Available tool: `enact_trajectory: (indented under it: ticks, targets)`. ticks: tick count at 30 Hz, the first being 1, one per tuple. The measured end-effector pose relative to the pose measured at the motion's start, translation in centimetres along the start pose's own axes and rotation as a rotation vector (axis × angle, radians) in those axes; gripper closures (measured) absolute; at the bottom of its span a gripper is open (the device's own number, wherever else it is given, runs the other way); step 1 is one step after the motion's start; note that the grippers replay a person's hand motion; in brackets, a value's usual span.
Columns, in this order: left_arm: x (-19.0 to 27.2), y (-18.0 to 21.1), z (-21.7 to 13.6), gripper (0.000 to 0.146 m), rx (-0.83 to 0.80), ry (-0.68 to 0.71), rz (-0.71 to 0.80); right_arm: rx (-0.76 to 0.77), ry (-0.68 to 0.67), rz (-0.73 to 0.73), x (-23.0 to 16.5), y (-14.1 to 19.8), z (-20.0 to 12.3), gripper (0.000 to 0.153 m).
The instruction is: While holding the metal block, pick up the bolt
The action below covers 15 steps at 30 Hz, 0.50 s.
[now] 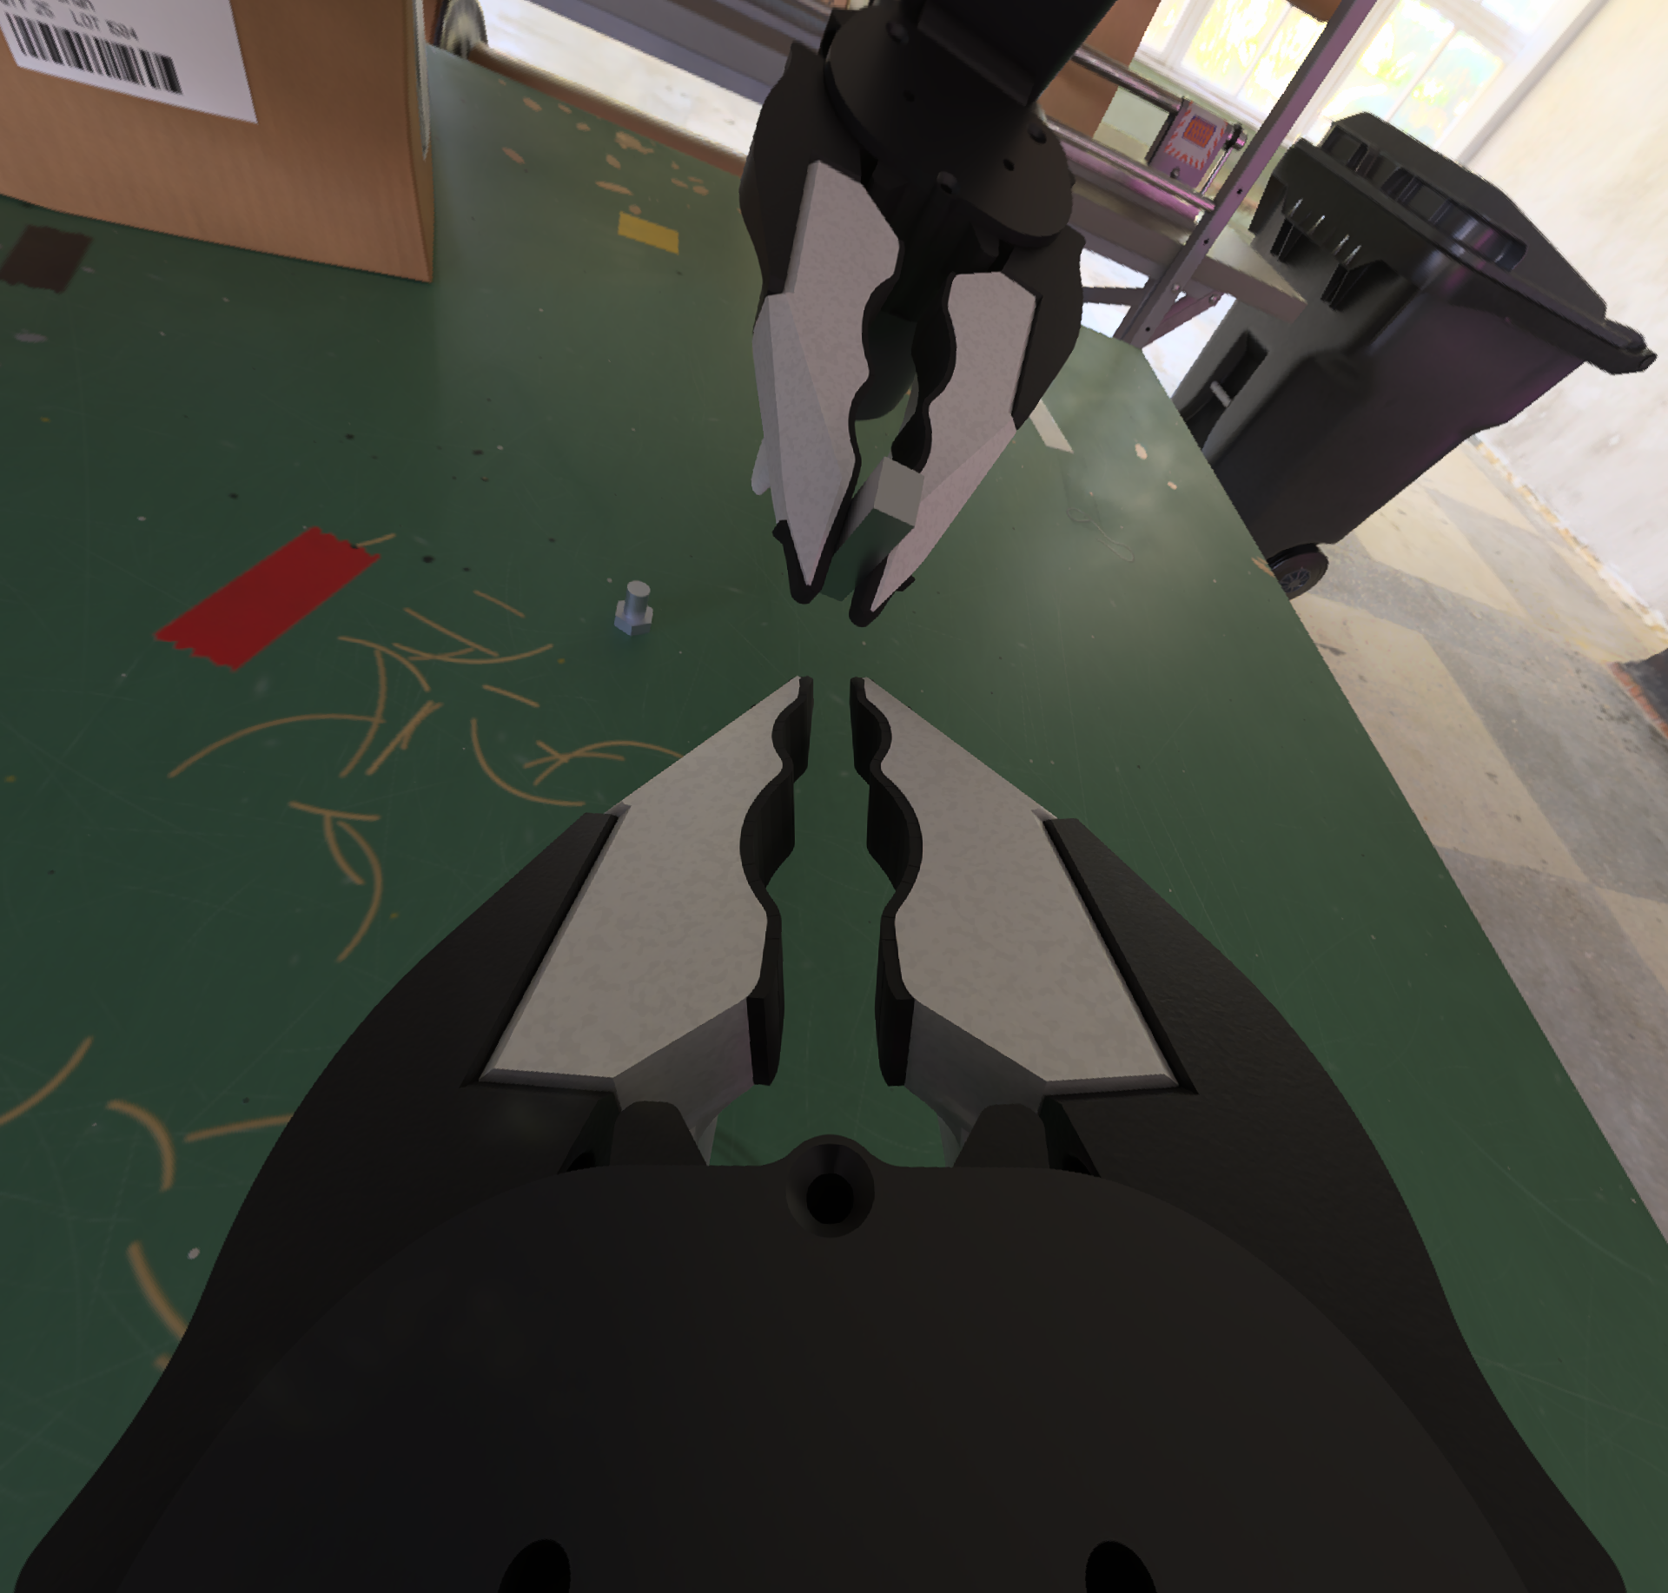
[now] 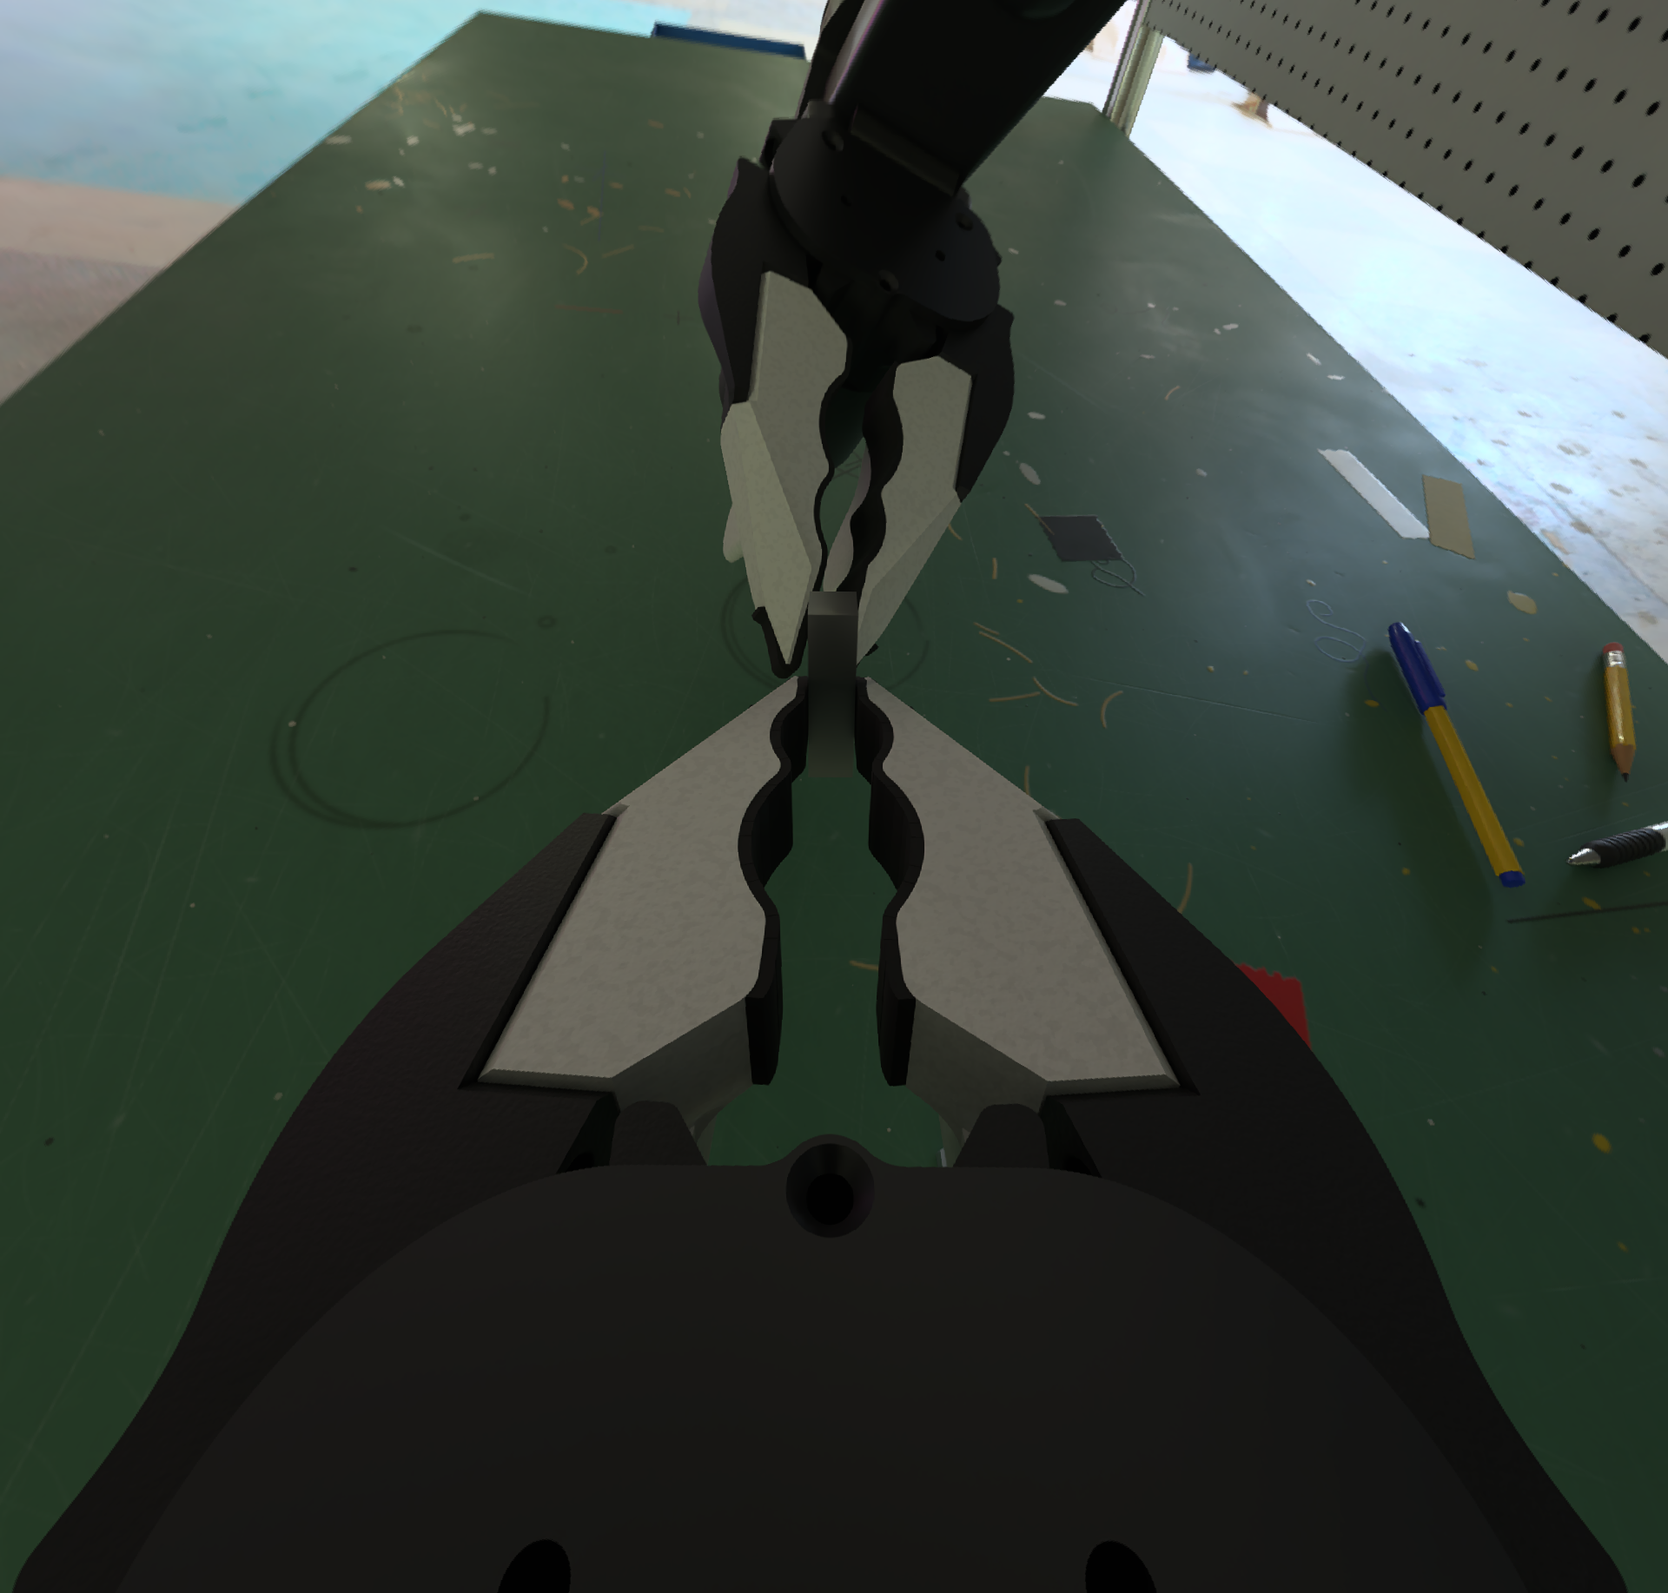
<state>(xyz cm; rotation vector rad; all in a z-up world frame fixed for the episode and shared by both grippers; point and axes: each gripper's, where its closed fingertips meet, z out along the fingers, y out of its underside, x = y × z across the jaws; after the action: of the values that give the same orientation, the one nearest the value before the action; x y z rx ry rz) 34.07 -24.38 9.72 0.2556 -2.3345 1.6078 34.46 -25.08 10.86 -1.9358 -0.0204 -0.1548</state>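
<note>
A small grey bolt (image 1: 634,608) stands head-down on the green table (image 1: 271,422), left of and a little beyond my left gripper (image 1: 830,683). The left gripper holds nothing; its jaws stand a narrow gap apart. My right gripper (image 1: 832,609) faces it tip to tip from the far side, shut on a grey metal block (image 1: 898,494) held just above the table. In the right wrist view the right gripper (image 2: 830,688) clamps the block (image 2: 830,647), with the left gripper (image 2: 821,661) right behind it. The bolt is out of that view.
A cardboard box (image 1: 226,106) stands at the far left, with red tape (image 1: 266,598) on the table near the bolt. A dark wheeled bin (image 1: 1408,331) stands past the table's right edge. A pen (image 2: 1453,751) and a pencil (image 2: 1618,706) lie beside a pegboard wall (image 2: 1444,106).
</note>
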Motion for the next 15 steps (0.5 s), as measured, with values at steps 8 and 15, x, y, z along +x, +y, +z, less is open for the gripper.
enact_trajectory:
  ticks: [8, 15]
  targets:
    - [-0.4, -0.9, -0.6, 0.137, 0.070, -0.007, -0.011, 0.093, 0.005, 0.080, 1.1, -0.8, -1.2, 0.144]
    - [-0.2, -1.2, -0.2, 0.143, 0.086, -0.020, 0.017, 0.120, -0.014, 0.100, 1.0, -1.1, -1.3, 0.144]
